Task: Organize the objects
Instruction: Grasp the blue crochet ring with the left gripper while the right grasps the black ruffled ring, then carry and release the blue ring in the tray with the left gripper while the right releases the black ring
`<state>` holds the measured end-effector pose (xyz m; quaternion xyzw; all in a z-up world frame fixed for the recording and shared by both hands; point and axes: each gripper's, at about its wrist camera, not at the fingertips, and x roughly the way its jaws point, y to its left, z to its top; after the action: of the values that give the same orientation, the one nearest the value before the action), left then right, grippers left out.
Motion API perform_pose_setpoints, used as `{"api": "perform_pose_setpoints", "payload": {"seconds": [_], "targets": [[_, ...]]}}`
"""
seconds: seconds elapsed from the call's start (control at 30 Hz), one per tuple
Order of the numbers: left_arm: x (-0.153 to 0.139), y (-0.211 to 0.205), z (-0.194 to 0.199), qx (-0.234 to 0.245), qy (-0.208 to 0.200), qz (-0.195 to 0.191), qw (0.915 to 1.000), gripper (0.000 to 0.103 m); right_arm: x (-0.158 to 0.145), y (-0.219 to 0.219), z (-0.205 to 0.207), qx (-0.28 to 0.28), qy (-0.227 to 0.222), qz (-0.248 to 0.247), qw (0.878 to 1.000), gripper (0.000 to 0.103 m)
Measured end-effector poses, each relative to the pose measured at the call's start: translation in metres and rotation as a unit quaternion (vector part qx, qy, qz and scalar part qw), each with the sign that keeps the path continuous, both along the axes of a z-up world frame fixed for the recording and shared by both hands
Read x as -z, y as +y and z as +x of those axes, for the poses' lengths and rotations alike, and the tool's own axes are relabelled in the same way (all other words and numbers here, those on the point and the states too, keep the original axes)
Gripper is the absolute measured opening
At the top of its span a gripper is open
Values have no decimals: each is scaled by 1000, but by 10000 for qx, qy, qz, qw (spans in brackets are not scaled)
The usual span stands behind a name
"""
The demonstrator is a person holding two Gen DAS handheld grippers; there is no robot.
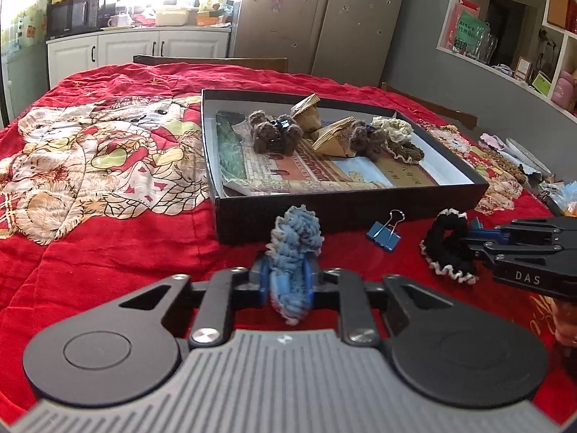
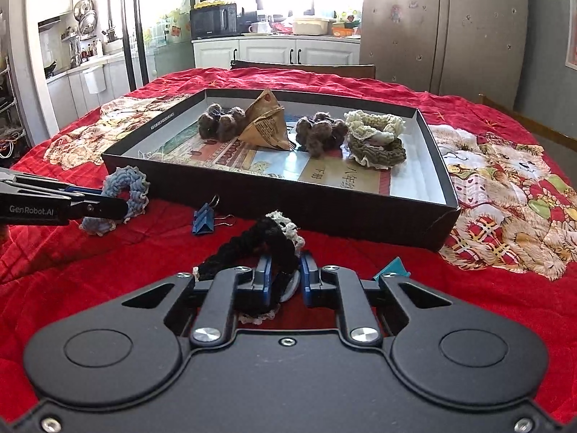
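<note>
My left gripper [image 1: 288, 281] is shut on a blue crocheted scrunchie [image 1: 296, 238], held just above the red cloth in front of the black box [image 1: 346, 213]. It also shows in the right wrist view [image 2: 120, 198]. My right gripper [image 2: 285, 278] is shut on a black scrunchie with a white edge [image 2: 267, 238], right of the blue one; it shows in the left wrist view [image 1: 447, 249]. The box [image 2: 324, 209] holds brown scrunchies [image 2: 321, 133], a cream and an olive scrunchie [image 2: 375, 137] and paper-wrapped pyramids [image 2: 267, 122].
A blue binder clip [image 1: 384, 234] lies on the cloth between the two grippers, near the box's front wall. Small items lie on the cloth at the right [image 1: 519, 166]. A chair back [image 1: 209, 61] stands behind the table.
</note>
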<state>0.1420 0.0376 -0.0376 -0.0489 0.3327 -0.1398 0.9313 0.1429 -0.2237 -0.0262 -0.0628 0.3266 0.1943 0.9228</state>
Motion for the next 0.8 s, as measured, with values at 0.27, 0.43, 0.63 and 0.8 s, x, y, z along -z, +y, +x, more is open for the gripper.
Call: {"api": "perform_pose_setpoints", "payload": {"seconds": [0.27,0.43,0.63,0.8], "targets": [[-6,-6,-8,85,-192,121,9997,13,-4,-1,-4,-36,-67,75,9999,15],[-17,-7,-15,182,-332,-11,9993,13,-10,-5,-5,-30,-134,177,9997,15],[-34,-12,-21,336,-495,-136,9981,13,-25,-7,-10,-36,-324,270,9991,15],[-52,-15,-13,387,-613,-231,9971,13,-45,-7,-9,-50,-505,334,9982,15]]}}
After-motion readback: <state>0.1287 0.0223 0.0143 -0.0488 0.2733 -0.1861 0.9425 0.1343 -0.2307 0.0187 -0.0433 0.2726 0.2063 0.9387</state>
